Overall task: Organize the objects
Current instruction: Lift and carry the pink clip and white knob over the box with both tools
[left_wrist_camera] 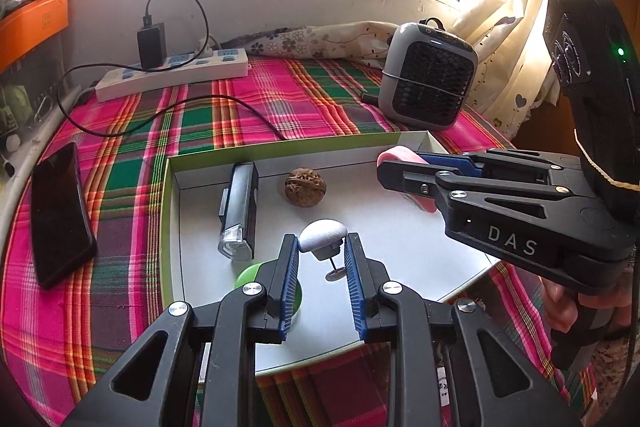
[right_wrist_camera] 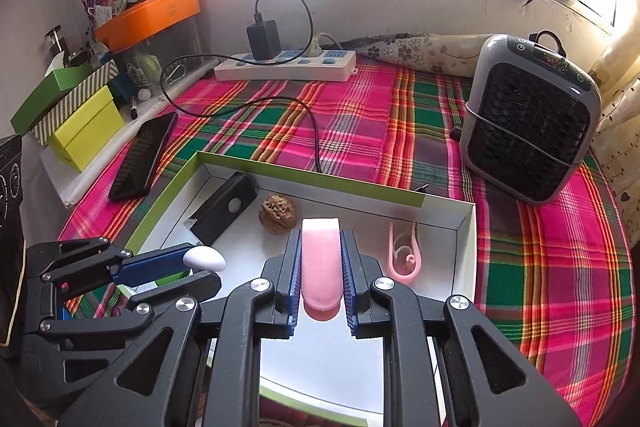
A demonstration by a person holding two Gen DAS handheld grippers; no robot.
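Both grippers are clenched on small items above the shallow white tray [right_wrist_camera: 466,239], which lies on a plaid-covered bench [right_wrist_camera: 540,267]. The left gripper [left_wrist_camera: 322,259] grasps a silvery-white rounded piece [left_wrist_camera: 323,235] between its blue pads; a thin pin with a small disc foot [left_wrist_camera: 334,271] projects below the piece. The rounded cap looks hard, light and smooth, so it may slip; the pin looks like the weak part and should not take side load. The safest hold appears to be across the widest part of the cap, as now. The right gripper [right_wrist_camera: 321,267] grasps a pink curved strip [right_wrist_camera: 321,259] that stands upright between the pads, its bend toward the camera. It looks like light moulded plastic or rubber with some spring, so it could squirm or pop out if squeezed near an end; the flat flanks at mid-length give the best purchase. Already lying in the tray are a black bicycle-style lamp [left_wrist_camera: 239,211], a walnut [left_wrist_camera: 305,186] and a pink clip [right_wrist_camera: 404,259], all apart from one another. The walnut is rigid and rough but round, and is likely to roll. A phone [left_wrist_camera: 60,211] lies on the cloth outside the tray.
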